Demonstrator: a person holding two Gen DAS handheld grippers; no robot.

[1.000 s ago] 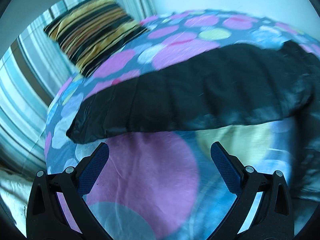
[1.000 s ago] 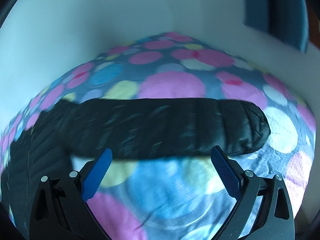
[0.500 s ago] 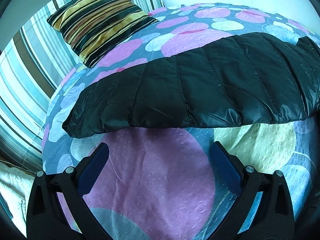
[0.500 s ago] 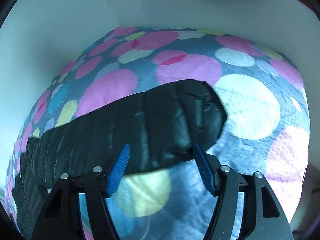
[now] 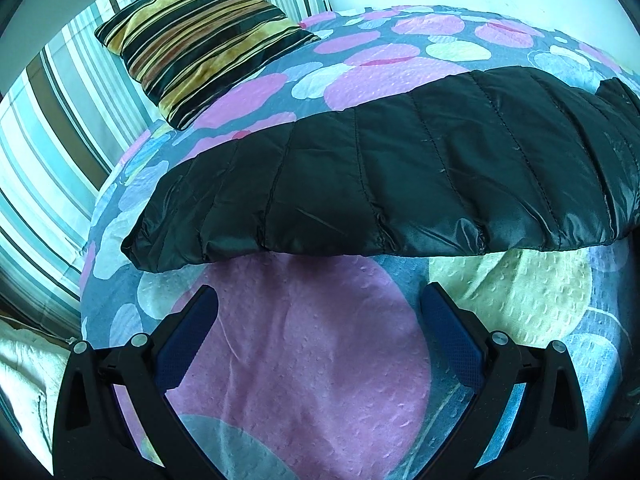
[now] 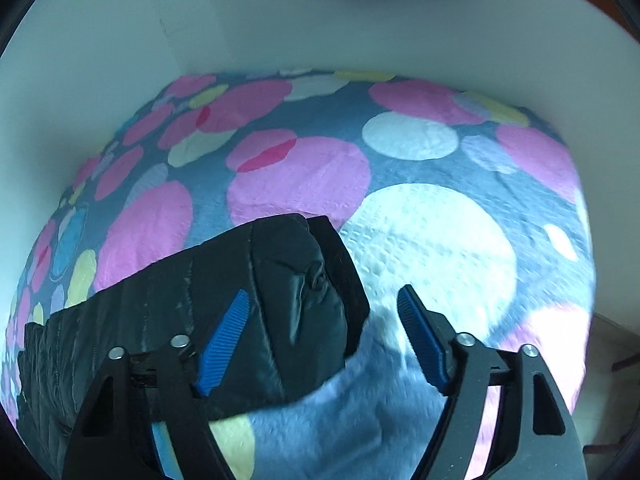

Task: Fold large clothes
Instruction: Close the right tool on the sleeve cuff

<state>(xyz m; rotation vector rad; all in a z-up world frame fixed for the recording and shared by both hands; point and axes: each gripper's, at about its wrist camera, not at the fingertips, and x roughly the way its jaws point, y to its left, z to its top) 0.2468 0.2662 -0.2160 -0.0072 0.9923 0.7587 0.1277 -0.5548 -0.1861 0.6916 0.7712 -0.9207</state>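
A black quilted puffer jacket (image 5: 400, 168) lies across a bed covered by a sheet with big coloured dots (image 5: 304, 360). In the left wrist view my left gripper (image 5: 318, 300) stands open just short of the jacket's near edge, with only the sheet between its fingers. In the right wrist view the jacket's sleeve end (image 6: 296, 304) with its dark cuff lies between the fingers of my right gripper (image 6: 324, 296). Those jaws are opening, and the pads stand clear of the fabric.
A striped yellow and black cushion (image 5: 200, 36) rests at the head of the bed against a striped cover (image 5: 48, 152). White walls (image 6: 360, 28) bound the bed's far side. The bed's right edge (image 6: 584, 280) drops off to the floor.
My right gripper has swung right along the jacket to the sleeve end and rolled; its jaws narrowed, then widened. The left view has only sharpened, with the jacket settled flat.
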